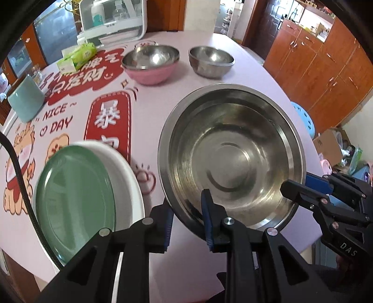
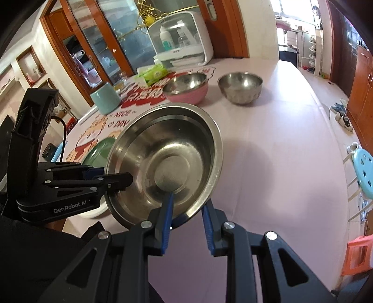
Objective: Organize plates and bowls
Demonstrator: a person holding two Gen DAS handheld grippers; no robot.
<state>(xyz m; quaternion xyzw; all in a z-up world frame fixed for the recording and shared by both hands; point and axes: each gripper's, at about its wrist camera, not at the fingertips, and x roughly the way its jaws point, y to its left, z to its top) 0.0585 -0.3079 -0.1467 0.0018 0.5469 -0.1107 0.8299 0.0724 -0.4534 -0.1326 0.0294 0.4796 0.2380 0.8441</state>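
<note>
A large steel basin point(image 1: 233, 149) is held by its near rim between both grippers and looks raised off the pink tablecloth point(image 1: 149, 121). My left gripper point(image 1: 186, 202) is shut on the rim, one blue pad inside the basin point(image 2: 167, 153) and one outside. My right gripper point(image 2: 190, 202) is shut on the rim a little further round and shows as the right gripper point(image 1: 298, 186) at the basin's right edge. A green plate point(image 1: 74, 200) lies in a white dish to the left. Further back stand a steel bowl nested in a pink bowl point(image 1: 149, 63) and a lone steel bowl point(image 1: 211, 60).
A teal cup point(image 1: 25, 100), a green tissue pack point(image 1: 79, 56) and a white countertop appliance point(image 1: 114, 21) stand along the table's far left. A blue stool point(image 1: 303, 116) sits past the right edge, in front of wooden cabinets point(image 1: 326, 58). A black cable point(image 1: 21, 177) runs by the plate.
</note>
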